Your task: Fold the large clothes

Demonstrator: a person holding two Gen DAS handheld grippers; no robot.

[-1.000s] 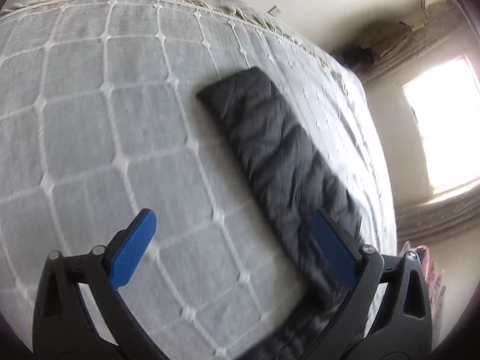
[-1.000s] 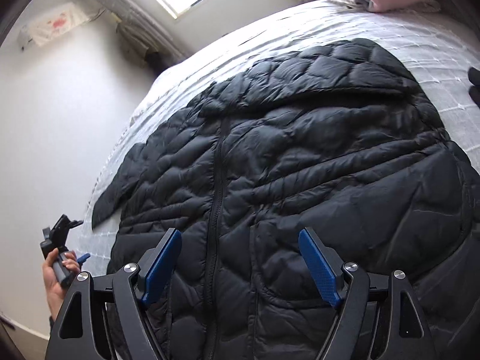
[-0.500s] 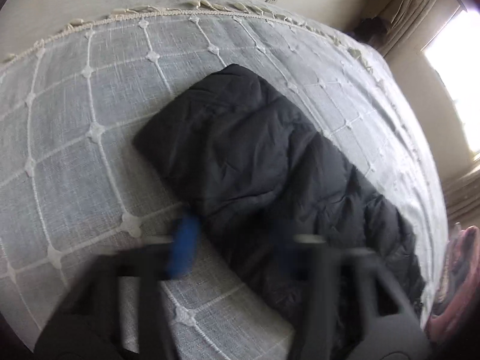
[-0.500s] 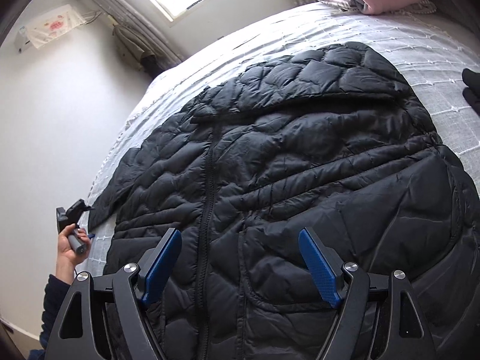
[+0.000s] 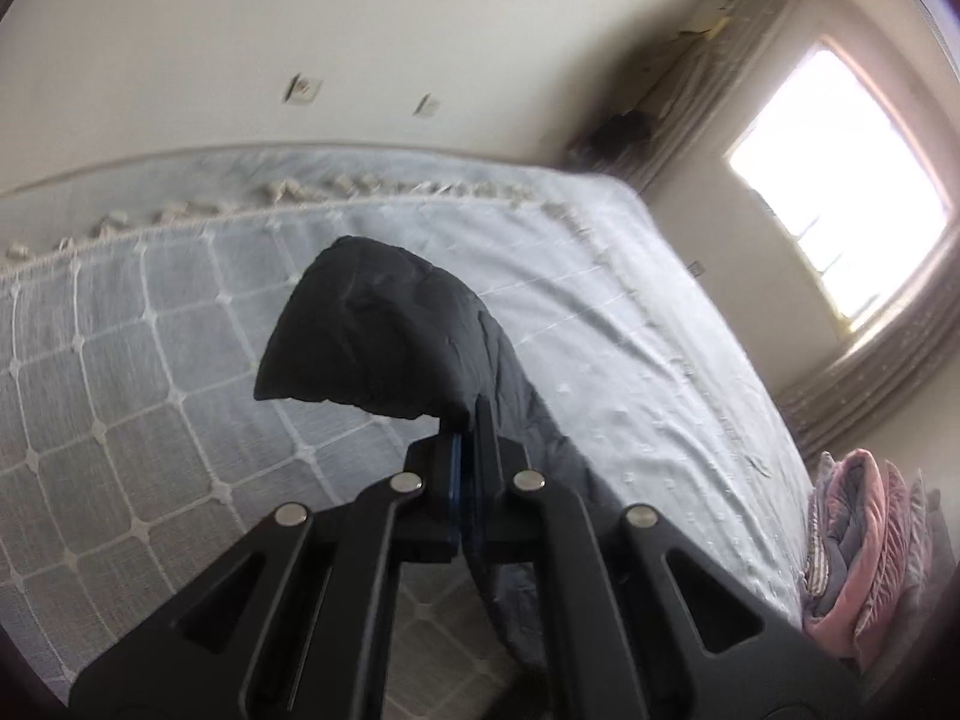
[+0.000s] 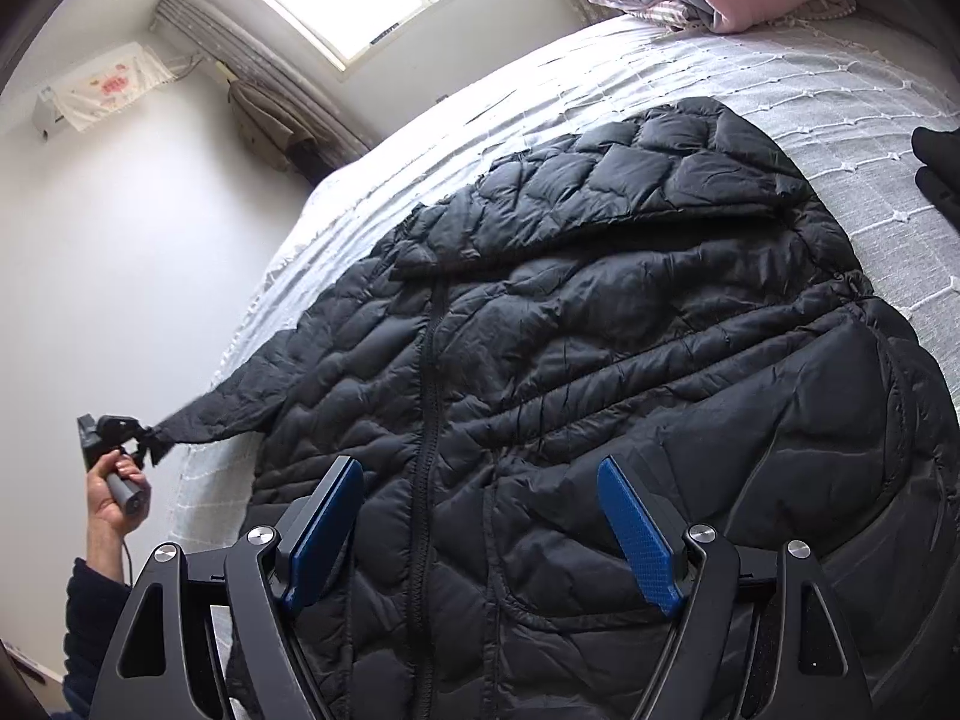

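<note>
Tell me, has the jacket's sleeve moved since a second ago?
Yes. The sleeve lay flat on the bedspread; now the shut left gripper has pinched its end and lifted it off the bedspread.

Quilted, slightly glossy black jacket [image 6: 600, 360]; matt woven bedspread [image 6: 810, 102]; textured blue tongs pads [image 6: 636, 534].

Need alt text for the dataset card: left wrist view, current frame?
The left gripper, jaws shut, pinches the cuff end of a black puffer jacket sleeve and holds it raised above a grey grid-stitched bedspread. A bright window and folded pink bedding sit at right.
</note>
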